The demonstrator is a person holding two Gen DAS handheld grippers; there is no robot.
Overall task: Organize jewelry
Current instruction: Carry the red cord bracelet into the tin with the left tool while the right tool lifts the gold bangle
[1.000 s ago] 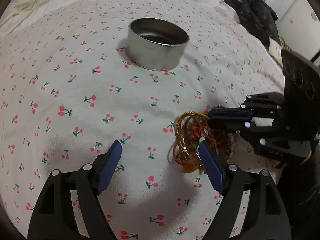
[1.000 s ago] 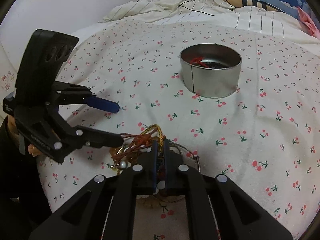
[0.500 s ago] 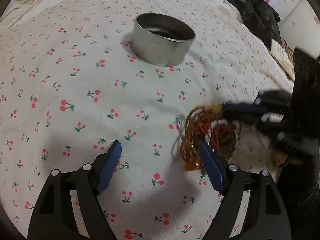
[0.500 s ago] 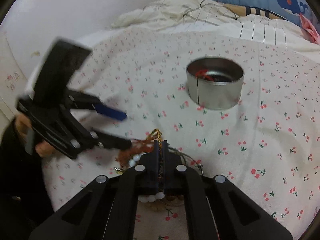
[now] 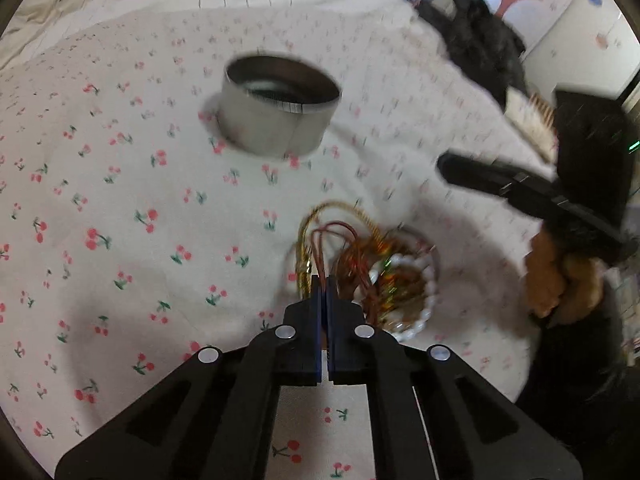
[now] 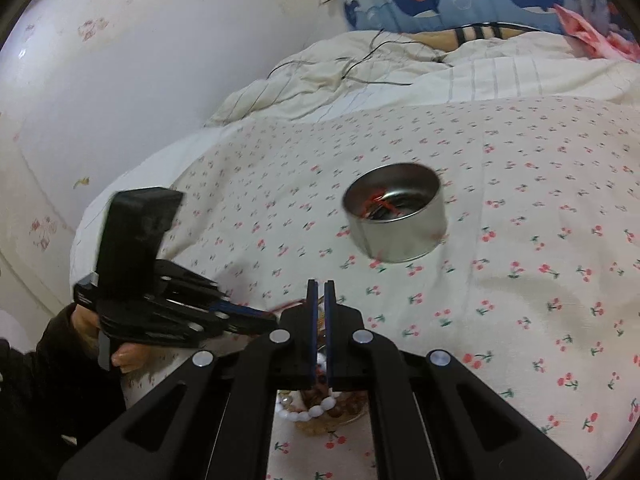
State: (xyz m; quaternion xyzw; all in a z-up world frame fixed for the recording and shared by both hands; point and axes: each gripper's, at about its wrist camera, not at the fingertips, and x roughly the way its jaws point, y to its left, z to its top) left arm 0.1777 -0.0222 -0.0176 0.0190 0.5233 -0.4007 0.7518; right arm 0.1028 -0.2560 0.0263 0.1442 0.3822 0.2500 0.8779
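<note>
A tangled pile of jewelry [image 5: 372, 264] lies on the cherry-print bedsheet [image 5: 120, 200]: gold and red-brown cords and a white bead bracelet [image 5: 416, 316]. My left gripper [image 5: 323, 280] is shut on a red-brown cord at the pile's left edge. My right gripper [image 6: 320, 286] is shut and raised above the pile; it shows blurred at the right in the left wrist view [image 5: 448, 166]. White beads [image 6: 316, 410] show under its jaws; whether it grips anything I cannot tell. A round metal tin [image 5: 280, 116] stands further back, with a red cord inside [image 6: 380, 204].
A rumpled cream duvet [image 6: 360, 68] with a thin black cable lies behind the tin. A white wall [image 6: 120, 80] is on the left. Dark clothing [image 5: 480, 52] and a brush [image 5: 528, 116] lie at the bed's right edge.
My left gripper has moved right to the pile and shut on a cord. My right gripper has lifted up and away from the pile, staying shut.
</note>
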